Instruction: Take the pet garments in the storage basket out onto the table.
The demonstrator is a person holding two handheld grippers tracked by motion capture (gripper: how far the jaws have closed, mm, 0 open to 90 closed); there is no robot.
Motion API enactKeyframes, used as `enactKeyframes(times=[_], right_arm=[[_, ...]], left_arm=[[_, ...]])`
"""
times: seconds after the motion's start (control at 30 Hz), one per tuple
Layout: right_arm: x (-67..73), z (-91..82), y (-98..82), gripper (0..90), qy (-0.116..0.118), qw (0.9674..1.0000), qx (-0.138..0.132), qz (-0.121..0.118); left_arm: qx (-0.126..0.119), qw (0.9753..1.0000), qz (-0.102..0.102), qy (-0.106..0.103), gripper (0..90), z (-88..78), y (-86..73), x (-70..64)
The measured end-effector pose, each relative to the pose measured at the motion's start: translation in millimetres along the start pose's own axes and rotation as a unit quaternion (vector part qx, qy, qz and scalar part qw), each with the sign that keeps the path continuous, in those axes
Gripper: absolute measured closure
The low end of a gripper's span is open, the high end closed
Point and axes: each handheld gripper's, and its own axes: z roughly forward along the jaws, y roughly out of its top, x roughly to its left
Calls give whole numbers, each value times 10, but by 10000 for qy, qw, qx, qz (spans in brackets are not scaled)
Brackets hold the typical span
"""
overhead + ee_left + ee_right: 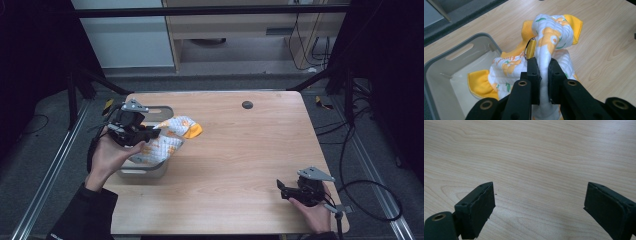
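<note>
Cloth (549, 37) long axis along left gripper (544, 72) | fingers pinching cloth | right gripper (539, 205) fingers spread

Quilted white cloth (549, 42) at frame centre of the left gripper view — printed with orange flowers and small green leaves, edged and backed in plain yellow-orange. Yellow strap loop (531, 48) with a silver metal ring, centre. Rectangular plastic bin (439, 67), lower left — grey rim, pale cream interior. Wooden table (536, 150): light beige with brown grain lines. Left gripper (544, 72) and right gripper (539, 202): matte black.
</note>
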Motion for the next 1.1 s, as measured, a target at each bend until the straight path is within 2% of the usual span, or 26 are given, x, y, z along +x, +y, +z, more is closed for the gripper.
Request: enactKeyframes(times=[0.57,0.97,1.1], right_arm=[[-4,4,1,96,-9,10000,-8,-25],[-1,-3,4,96,20,10000,-8,26],[-3,-3,4,96,18,10000,-11,18]], left_arm=[[5,9993,283,-264,825,187,106,-256],[80,9982,474,-370,825,344,172,-414],[184,9973,558,-445,824,450,183,-467]])
